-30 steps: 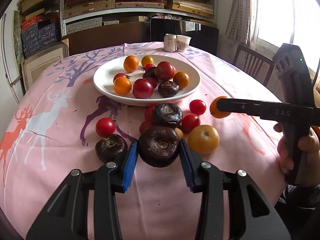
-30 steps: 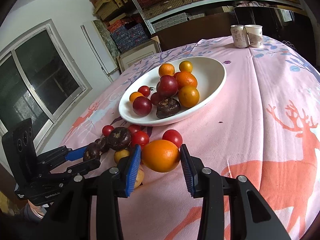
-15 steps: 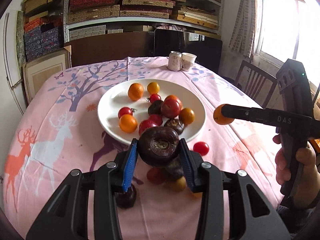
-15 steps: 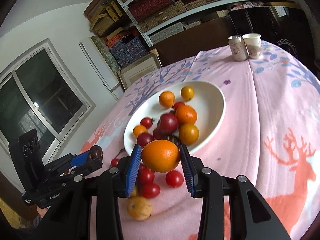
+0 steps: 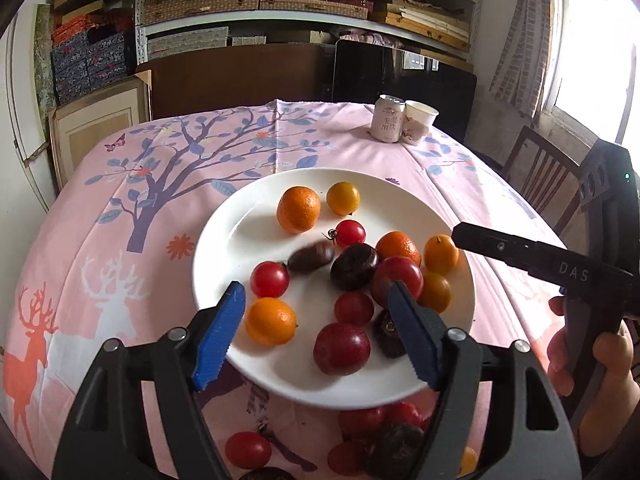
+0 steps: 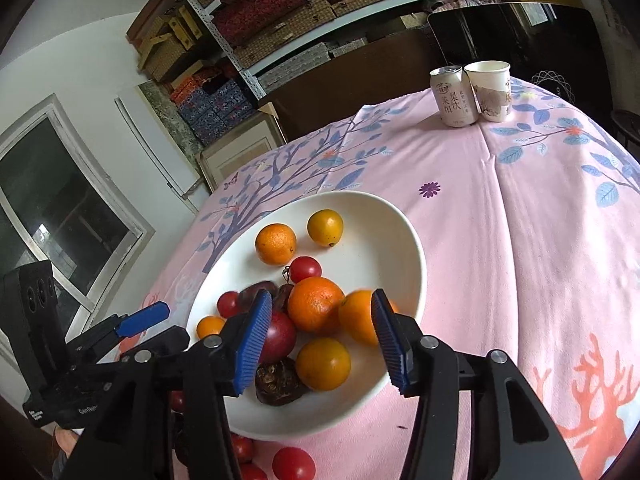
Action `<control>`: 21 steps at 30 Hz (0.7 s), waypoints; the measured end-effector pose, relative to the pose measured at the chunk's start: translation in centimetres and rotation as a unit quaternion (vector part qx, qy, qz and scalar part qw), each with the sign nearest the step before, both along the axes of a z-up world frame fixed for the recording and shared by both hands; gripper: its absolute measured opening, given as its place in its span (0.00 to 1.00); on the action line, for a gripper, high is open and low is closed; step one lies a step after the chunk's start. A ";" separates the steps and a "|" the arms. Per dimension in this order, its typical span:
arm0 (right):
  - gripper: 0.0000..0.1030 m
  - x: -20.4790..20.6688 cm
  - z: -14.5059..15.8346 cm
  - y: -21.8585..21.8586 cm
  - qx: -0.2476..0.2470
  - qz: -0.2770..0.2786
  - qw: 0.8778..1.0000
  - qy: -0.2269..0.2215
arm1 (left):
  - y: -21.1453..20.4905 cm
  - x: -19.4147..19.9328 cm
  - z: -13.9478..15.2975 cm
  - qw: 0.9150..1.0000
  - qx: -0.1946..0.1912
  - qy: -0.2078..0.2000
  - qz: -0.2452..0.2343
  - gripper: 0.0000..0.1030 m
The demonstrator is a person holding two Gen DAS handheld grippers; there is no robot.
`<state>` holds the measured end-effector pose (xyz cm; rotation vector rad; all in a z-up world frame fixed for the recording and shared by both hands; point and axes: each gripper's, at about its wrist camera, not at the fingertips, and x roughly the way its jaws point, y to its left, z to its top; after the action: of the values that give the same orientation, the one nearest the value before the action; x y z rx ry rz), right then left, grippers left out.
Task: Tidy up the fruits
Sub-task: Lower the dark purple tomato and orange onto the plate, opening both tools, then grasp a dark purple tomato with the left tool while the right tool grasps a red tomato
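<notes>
Over the white plate, left gripper and right gripper are opening, nothing pinched — a blurred orange fruit drops free; best withdraw upward, clear of the heap.

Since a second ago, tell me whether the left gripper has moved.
Yes. The left gripper has travelled forward from the loose fruit on the tablecloth to above the white plate, nearer the can; its jaws are opening, empty.
</notes>
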<state>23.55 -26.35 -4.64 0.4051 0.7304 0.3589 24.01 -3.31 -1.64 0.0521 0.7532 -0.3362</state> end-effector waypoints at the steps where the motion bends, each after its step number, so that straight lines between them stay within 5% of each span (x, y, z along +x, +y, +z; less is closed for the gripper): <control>1: 0.51 -0.9 -0.1 -0.1 0.006 0.005 1.000 -0.002 | 0.6 -0.9 0.1 1.000 -0.006 -0.006 0.000 0.70; 5: 0.52 -5.5 -0.5 1.0 -0.017 0.029 0.999 -0.017 | 3.0 -5.4 -0.1 1.000 -0.021 -0.016 -0.006 0.78; 11: 0.53 -9.9 -1.5 2.6 -0.048 0.060 0.997 -0.021 | 4.9 -11.0 -2.8 0.999 0.034 -0.006 -0.002 0.79; 21: 0.53 -9.8 -2.3 2.0 -0.034 0.049 0.998 0.002 | 4.4 -10.5 -5.8 0.995 0.094 0.019 0.023 0.76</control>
<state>13.77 -24.39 -6.94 0.3068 0.7659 0.4248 13.51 1.07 -7.41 0.2066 0.8206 -0.2218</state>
